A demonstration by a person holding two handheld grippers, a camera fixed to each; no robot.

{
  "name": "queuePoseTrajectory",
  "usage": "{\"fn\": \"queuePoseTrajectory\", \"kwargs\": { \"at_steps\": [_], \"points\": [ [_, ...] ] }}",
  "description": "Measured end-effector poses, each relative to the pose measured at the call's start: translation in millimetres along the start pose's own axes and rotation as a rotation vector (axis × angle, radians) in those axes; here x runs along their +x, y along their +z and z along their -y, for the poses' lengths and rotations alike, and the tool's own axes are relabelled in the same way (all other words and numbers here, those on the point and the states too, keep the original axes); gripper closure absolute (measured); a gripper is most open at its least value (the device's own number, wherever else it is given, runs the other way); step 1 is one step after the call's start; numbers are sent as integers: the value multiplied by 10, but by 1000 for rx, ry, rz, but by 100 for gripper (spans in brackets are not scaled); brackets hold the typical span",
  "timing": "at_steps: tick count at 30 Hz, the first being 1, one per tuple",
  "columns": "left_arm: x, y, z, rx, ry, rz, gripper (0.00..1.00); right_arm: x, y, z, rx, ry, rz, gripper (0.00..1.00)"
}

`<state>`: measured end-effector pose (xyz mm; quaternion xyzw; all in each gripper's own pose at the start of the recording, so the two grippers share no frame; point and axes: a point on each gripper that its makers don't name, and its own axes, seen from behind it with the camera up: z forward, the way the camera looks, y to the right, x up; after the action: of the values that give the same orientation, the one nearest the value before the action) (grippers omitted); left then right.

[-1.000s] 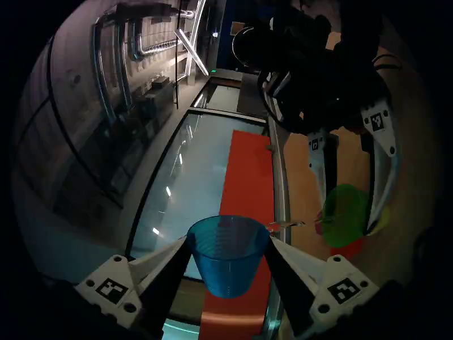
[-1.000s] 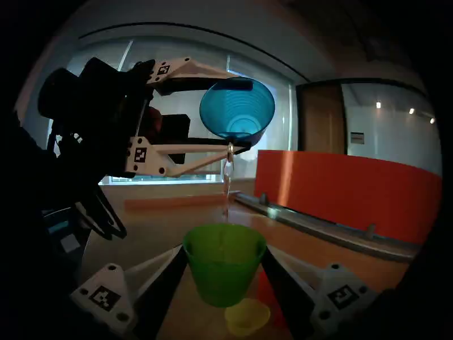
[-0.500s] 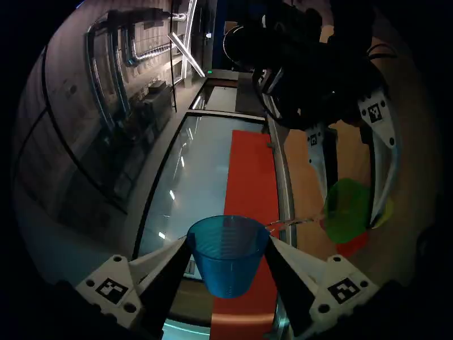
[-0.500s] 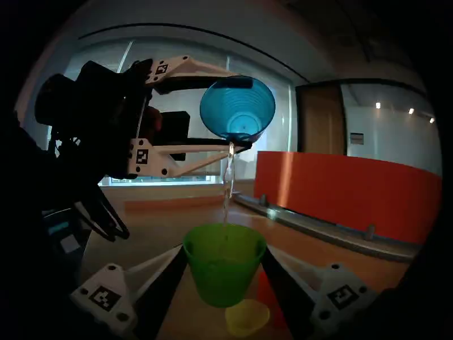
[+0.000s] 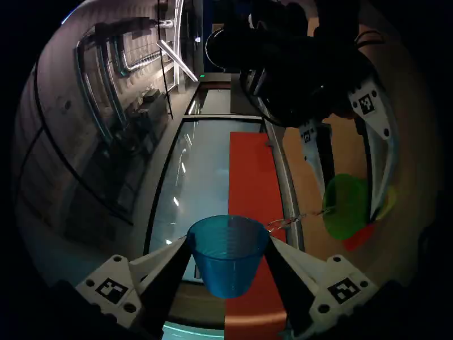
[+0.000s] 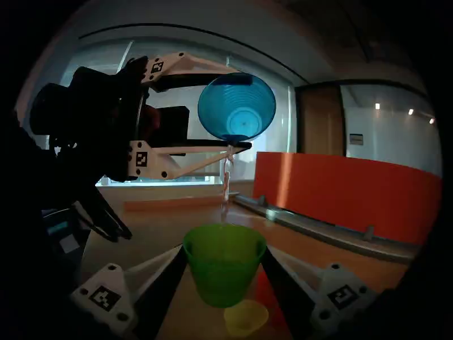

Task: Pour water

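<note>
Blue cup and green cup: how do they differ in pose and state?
The blue cup is tipped on its side; the green cup stands upright. The blue cup sits higher and sheds a water stream; the green cup below receives it. Both are translucent tapered cups.

the blue cup (image 6: 236,106) at 12 o'clock has tipped further, showing more of its inside above the green cup (image 6: 224,263)
</note>
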<state>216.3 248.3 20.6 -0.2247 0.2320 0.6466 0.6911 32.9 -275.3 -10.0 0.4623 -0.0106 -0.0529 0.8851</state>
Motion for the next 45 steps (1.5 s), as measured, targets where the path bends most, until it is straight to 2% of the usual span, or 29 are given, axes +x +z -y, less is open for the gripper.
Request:
{"fn": "queuePoseTrajectory", "kwargs": {
  "at_steps": [11,23,29,35,38,41,45],
  "points": [
    [67,-17,-29,1,54,-1,14,12,-16,-8,-2,0,-2,9],
    [101,-29,-70,4,76,-2,14,10,-17,-20,-1,-2,-5,9],
    [82,-23,-75,3,64,0,14,13,-19,-26,-3,-2,-5,9],
    [55,2,-30,2,57,-2,14,17,-19,-22,-3,-1,-8,9],
    [35,15,-31,0,39,-1,14,34,-17,-13,-3,0,-9,9],
    [12,16,-34,1,8,0,14,46,-22,-2,-2,-3,-9,9],
    [-25,7,-50,-1,-64,1,14,54,-37,-1,-4,-5,-12,9]
  ]
}}
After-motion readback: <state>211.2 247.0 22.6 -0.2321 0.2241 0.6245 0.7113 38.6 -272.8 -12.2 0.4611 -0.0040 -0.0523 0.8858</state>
